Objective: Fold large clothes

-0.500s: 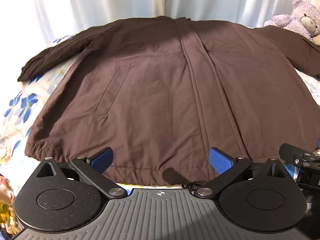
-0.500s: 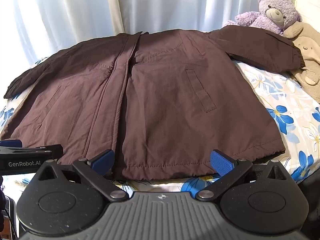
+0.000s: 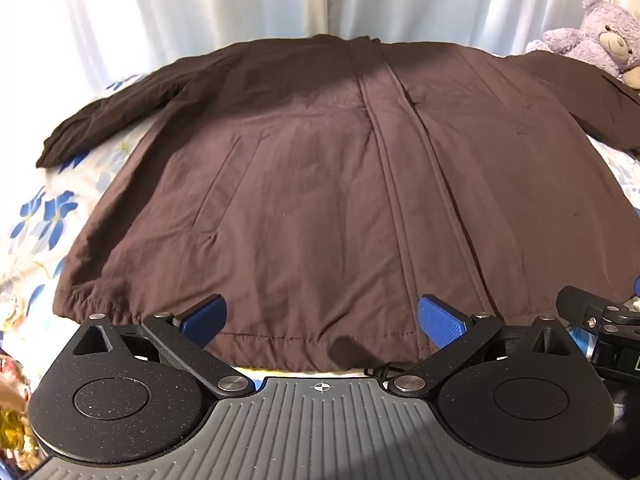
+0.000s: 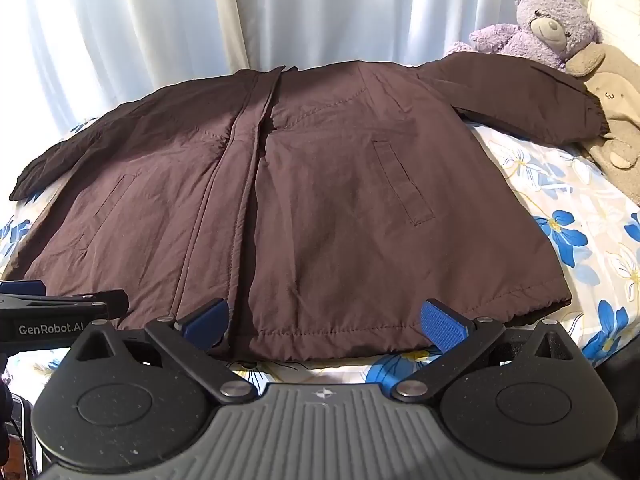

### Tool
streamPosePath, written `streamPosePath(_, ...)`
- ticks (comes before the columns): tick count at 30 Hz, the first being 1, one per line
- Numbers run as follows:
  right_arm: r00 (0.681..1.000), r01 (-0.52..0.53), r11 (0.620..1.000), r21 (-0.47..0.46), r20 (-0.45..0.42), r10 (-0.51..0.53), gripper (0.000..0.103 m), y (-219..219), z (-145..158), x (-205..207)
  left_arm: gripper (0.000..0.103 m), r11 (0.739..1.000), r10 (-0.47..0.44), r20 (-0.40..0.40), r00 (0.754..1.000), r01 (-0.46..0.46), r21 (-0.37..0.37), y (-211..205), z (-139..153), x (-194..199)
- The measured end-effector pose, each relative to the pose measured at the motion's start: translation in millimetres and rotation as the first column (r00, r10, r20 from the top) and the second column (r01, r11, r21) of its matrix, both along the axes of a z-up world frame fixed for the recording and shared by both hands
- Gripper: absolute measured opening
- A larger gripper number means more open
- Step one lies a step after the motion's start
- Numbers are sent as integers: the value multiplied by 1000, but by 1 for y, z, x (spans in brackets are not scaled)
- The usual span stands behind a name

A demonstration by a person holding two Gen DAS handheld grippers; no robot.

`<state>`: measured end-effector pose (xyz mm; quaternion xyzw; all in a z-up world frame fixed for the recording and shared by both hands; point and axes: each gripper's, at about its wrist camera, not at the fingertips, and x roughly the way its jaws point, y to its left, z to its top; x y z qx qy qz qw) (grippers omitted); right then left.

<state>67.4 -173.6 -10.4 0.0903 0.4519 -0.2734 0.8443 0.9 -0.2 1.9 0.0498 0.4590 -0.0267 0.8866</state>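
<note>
A dark brown jacket lies spread flat, front up, on the flowered bed sheet, sleeves out to both sides. The left gripper and right gripper hover at its hem, both spread wide, seemingly not touching the cloth.

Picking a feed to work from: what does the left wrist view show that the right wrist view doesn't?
Only the left wrist view shows the whole left sleeve and its cuff clearly. Only the right wrist view shows the right sleeve's gathered cuff and the beige plush toy. Both show the dark brown jacket lying flat on the blue-flowered bedsheet, the purple teddy bear, and open jaws.
</note>
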Motion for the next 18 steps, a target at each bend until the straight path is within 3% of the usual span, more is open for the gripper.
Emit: streamPosePath(18,1000,8,1000,7,10,-8,102,-2,2,-4,103,1000,0,-12,1000,0,6,-1,-3,0)
